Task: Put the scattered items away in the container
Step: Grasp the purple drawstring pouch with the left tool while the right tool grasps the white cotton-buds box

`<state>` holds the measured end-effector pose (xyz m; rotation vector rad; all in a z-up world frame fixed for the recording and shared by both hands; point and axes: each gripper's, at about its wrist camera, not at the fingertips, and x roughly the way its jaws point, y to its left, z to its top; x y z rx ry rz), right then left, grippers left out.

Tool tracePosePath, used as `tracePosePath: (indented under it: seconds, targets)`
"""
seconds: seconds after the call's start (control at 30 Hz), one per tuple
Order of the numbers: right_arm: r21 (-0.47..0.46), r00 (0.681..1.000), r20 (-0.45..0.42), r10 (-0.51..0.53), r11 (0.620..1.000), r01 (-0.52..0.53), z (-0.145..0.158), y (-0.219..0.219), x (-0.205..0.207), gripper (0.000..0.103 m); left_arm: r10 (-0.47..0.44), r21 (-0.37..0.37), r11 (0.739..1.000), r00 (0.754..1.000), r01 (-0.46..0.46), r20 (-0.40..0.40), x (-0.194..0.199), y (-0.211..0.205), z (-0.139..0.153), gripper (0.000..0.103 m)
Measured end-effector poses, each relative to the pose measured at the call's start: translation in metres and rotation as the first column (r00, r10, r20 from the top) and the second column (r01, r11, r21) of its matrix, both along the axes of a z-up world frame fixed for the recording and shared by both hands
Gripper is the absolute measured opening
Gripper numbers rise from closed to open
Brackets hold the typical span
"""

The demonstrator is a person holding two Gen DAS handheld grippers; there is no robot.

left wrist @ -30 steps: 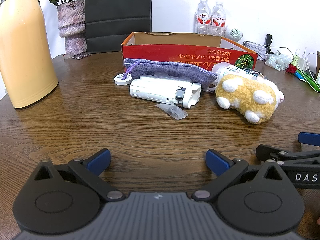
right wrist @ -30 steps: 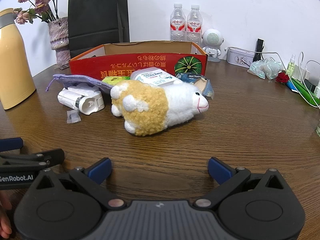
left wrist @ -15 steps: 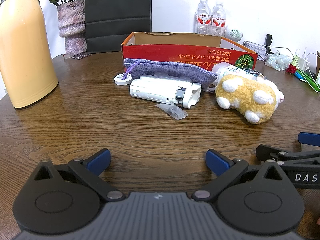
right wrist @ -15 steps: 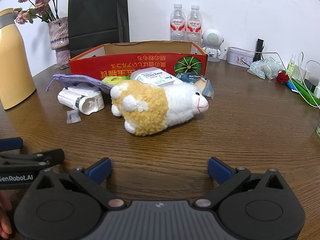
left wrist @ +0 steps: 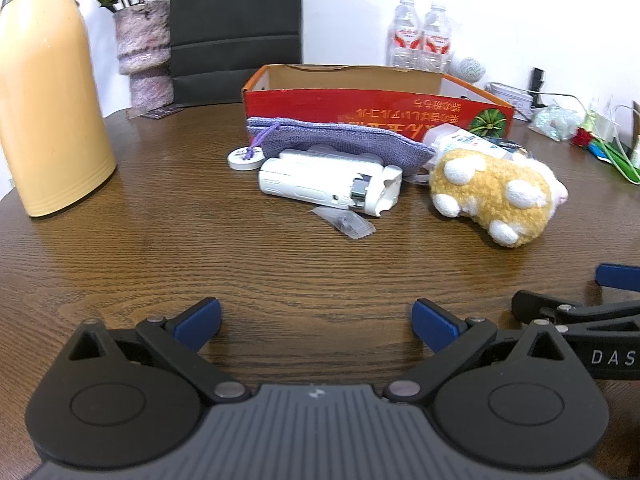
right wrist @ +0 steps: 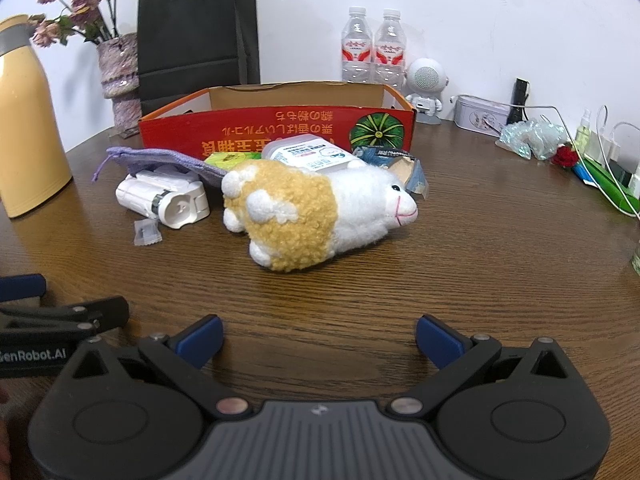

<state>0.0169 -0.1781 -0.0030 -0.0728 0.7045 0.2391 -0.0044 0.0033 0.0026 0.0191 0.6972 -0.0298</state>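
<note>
The red cardboard box stands open at the far side of the wooden table, and the scattered items lie just in front of it. The left gripper has its blue fingertips spread wide with nothing between them, low over bare wood. The right gripper is the same: wide apart, empty, near the table. Each gripper shows at the edge of the other's view; one body reads "DAS", cut off, the other "enRobot.AI".

Ahead of the right gripper the plush sheep lies on its side. Left of it are a white plastic device, a small clear sachet and a purple drawstring pouch that partly covers the device. Behind the sheep a white labelled bottle, a green packet and a torn blue wrapper are half hidden; their print is too small to read. The box carries upside-down yellow East Asian characters and a green pumpkin picture.

Farther back stand a yellow thermos, a vase with dried flowers, a black paper bag, two water bottles and a white wall.
</note>
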Motion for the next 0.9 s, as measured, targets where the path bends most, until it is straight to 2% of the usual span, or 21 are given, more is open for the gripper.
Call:
tracePosePath:
  seconds: [0.07, 0.1, 0.17, 0.23, 0.3, 0.33, 0.43, 0.5, 0.57, 0.6, 0.67, 0.7, 0.73, 0.8, 0.83, 0.9]
  targets:
    - [-0.004, 0.998, -0.016, 0.061, 0.998, -0.061, 0.004, -0.002, -0.002, 0.103, -0.113, -0.011, 0.994, 0.994, 0.113, 0.004, 0.003, 0.005, 0.008, 0.103]
    - [0.000, 0.996, 0.005, 0.093, 0.996, -0.093, 0.008, -0.006, -0.004, 0.102, -0.155, -0.020, 0.988, 0.988, 0.156, 0.013, 0.006, 0.008, 0.013, 0.103]
    - [0.008, 0.986, 0.108, 0.123, 0.992, -0.125, 0.019, -0.015, -0.007, 0.103, -0.212, 0.000, 0.977, 0.976, 0.212, 0.056, 0.017, 0.012, 0.026, 0.103]
    - [-0.010, 0.968, 0.213, 0.135, 0.991, -0.137, 0.028, -0.020, -0.003, 0.103, -0.256, 0.061, 0.966, 0.960, 0.251, 0.112, 0.035, 0.015, 0.038, 0.103]
    - [-0.047, 0.957, 0.242, 0.162, 0.987, -0.155, 0.036, -0.020, 0.013, 0.103, -0.260, 0.091, 0.964, 0.960, 0.251, 0.101, 0.064, 0.020, 0.047, 0.103]
    - [-0.054, 0.956, 0.246, 0.161, 0.987, -0.152, 0.039, -0.020, 0.022, 0.103, -0.252, 0.066, 0.967, 0.964, 0.247, 0.089, 0.079, 0.024, 0.051, 0.103]
    - [0.010, 0.952, 0.264, 0.153, 0.987, -0.161, 0.048, -0.021, 0.037, 0.103, -0.192, -0.089, 0.976, 0.978, 0.199, 0.080, 0.115, 0.044, 0.057, 0.103]
    - [0.039, 0.944, 0.264, 0.199, 0.976, -0.216, 0.051, -0.019, 0.043, 0.103, -0.196, -0.208, 0.957, 0.979, 0.204, 0.060, 0.132, 0.056, 0.052, 0.103]
    - [0.000, 0.934, 0.274, 0.230, 0.971, -0.239, 0.050, -0.012, 0.049, 0.103, -0.186, -0.280, 0.943, 0.982, 0.180, 0.004, 0.144, 0.063, 0.044, 0.102]
    - [-0.027, 0.933, 0.276, 0.230, 0.972, -0.232, 0.048, -0.009, 0.053, 0.103, -0.171, -0.302, 0.940, 0.985, 0.157, -0.020, 0.147, 0.065, 0.040, 0.097]
    - [-0.056, 0.937, 0.276, 0.216, 0.976, -0.209, 0.047, -0.004, 0.065, 0.103, -0.144, -0.318, 0.939, 0.989, 0.130, -0.020, 0.149, 0.068, 0.037, 0.078]
    - [-0.056, 0.939, 0.270, 0.212, 0.977, -0.205, 0.048, -0.003, 0.073, 0.103, -0.139, -0.317, 0.940, 0.990, 0.129, -0.009, 0.149, 0.068, 0.037, 0.056]
    - [-0.052, 0.941, 0.256, 0.220, 0.975, -0.214, 0.050, -0.001, 0.083, 0.103, -0.133, -0.318, 0.940, 0.991, 0.125, -0.003, 0.150, 0.069, 0.037, 0.043]
    - [-0.051, 0.942, 0.210, 0.261, 0.965, -0.256, 0.053, 0.005, 0.110, 0.098, -0.123, -0.345, 0.932, 0.992, 0.113, -0.008, 0.151, 0.071, 0.036, 0.035]
    - [-0.058, 0.942, 0.173, 0.286, 0.958, -0.281, 0.054, 0.009, 0.124, 0.095, -0.127, -0.363, 0.925, 0.992, 0.114, -0.010, 0.151, 0.073, 0.036, 0.025]
    - [-0.084, 0.944, 0.066, 0.323, 0.945, -0.317, 0.048, 0.017, 0.152, 0.070, -0.142, -0.390, 0.912, 0.990, 0.129, -0.004, 0.147, 0.074, 0.038, 0.023]
